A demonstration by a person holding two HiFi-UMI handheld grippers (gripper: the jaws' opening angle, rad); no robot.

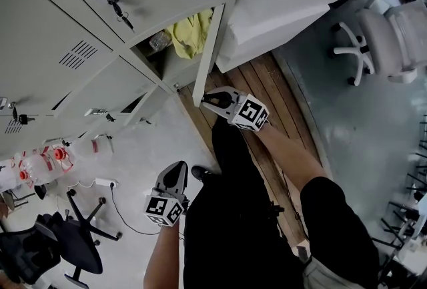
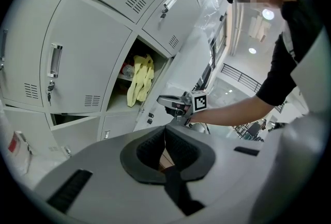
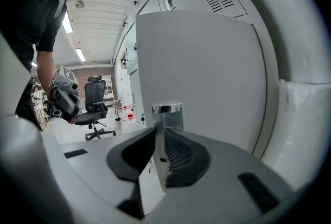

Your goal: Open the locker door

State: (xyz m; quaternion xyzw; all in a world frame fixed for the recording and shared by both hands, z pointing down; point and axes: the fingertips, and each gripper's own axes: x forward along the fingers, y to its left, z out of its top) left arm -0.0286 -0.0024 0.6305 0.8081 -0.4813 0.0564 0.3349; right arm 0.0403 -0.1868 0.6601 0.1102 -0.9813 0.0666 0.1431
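My right claw [image 1: 212,102] is clamped on the free edge of the locker door [image 1: 208,47], with one pad on each face of the thin metal. I think I hold it out here, far from the hinge side, because a pull at this edge swings the door most easily. In the right gripper view a shiny metal plate [image 3: 166,109] on the door sits at 12 o'clock, just above my pads.

In the head view the door is at 12 o'clock from my right claw. It stands partly open and sticks out from the row of lockers. Through the gap, at about 11 o'clock, I can see a yellow cloth [image 1: 190,31] and a clear bottle [image 1: 159,41] inside.

My left claw [image 1: 179,169] is at 7 o'clock from the right one, well apart from the lockers. Its pads are together with nothing between them. I think it waits back there so it is not in the way when the door swings.

The job looks mostly done to me. The door may only need to swing a bit wider. The edge is thin and smooth, so it could slip out if I pull crooked
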